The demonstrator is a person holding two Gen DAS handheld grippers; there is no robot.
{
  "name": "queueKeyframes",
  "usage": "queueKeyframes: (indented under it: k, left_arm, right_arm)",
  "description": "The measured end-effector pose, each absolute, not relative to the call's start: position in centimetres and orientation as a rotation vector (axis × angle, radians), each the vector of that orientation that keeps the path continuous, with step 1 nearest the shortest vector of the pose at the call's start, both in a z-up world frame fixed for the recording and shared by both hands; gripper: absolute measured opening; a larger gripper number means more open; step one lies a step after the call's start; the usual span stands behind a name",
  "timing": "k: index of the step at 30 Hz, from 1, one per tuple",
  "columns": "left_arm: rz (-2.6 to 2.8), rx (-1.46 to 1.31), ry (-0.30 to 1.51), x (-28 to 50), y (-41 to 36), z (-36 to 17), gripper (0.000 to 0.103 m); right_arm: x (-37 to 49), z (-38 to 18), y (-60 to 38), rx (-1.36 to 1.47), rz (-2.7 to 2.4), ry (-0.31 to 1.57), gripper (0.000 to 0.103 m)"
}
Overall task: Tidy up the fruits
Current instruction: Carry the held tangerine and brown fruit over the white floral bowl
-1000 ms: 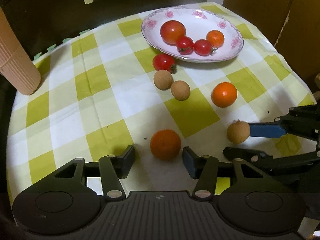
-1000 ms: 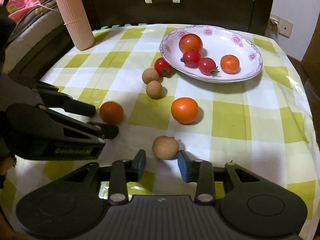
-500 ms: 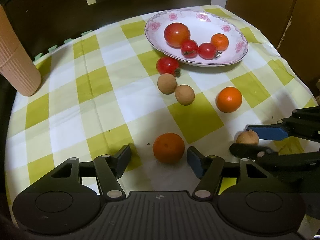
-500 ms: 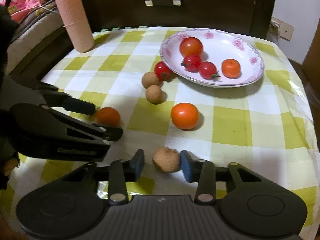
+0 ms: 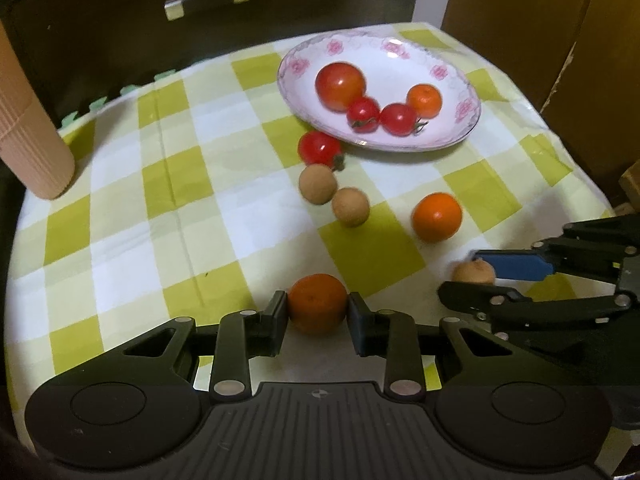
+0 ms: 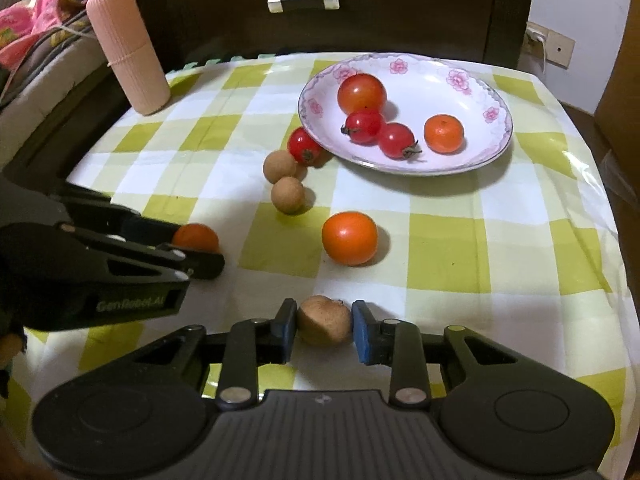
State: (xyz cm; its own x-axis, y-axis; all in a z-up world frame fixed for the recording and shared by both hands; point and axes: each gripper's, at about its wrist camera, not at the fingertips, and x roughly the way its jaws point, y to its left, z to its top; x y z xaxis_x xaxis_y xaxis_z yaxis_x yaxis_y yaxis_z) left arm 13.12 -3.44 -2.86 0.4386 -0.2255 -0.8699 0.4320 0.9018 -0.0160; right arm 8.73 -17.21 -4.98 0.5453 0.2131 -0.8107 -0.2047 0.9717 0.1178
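Checked tablecloth (image 6: 448, 256) lay under both tools. Flowered plate (image 6: 472, 92) sat far ahead of right gripper (image 6: 324, 326), holding tomatoes and small orange. Left gripper (image 5: 318, 312) bore white lettering, roughly "GenRobot.AI", blurred; its jaws were closing, pads touching orange fruit (image 5: 318, 308) between them. Right gripper was clamped on brown fruit (image 6: 325, 325). Larger orange (image 6: 350, 238) lay ahead of it.

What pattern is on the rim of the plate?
Pink flowers on the white plate, with a thin dark edge line. The right wrist view shows it best.
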Motion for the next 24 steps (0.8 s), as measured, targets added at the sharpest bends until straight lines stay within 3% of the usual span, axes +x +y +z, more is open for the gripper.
queueKeyframes:
  k: [24]
  left_arm:
    - [-0.413, 0.185, 0.994, 15.1, -4.6, -1.1, 0.039]
  right_arm:
    - [11.3, -2.5, -18.5, 0.095, 0.197, 0.884, 0.029]
